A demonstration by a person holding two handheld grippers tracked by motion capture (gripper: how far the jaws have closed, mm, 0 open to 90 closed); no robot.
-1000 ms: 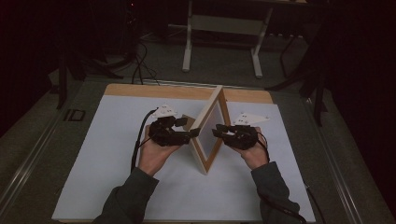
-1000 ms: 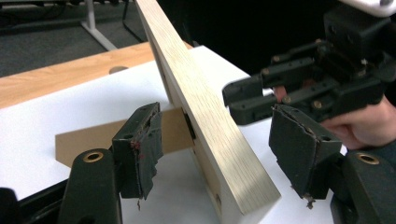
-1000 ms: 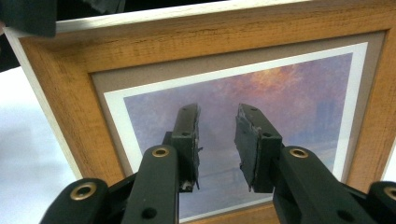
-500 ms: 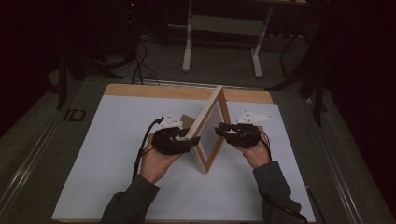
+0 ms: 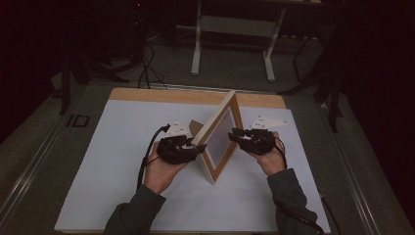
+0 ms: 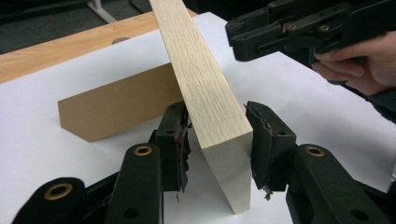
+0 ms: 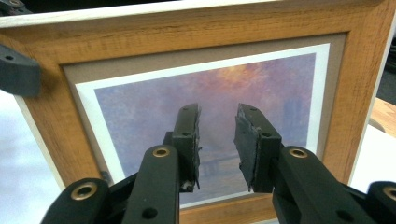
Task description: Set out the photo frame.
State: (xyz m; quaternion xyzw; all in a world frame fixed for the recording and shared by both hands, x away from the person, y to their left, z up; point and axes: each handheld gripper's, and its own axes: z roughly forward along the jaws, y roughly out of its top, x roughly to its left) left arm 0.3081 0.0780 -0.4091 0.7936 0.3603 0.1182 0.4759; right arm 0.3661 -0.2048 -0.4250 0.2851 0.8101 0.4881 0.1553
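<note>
Your left gripper (image 6: 217, 140) had just been closing on the picture frame (image 6: 205, 102)'s edge; your right gripper (image 7: 217, 144) stayed half-open in front of it

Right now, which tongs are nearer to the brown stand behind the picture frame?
Left. The left tongs straddle the picture frame edge beside the stand; the right tongs face the frame's front.
</note>
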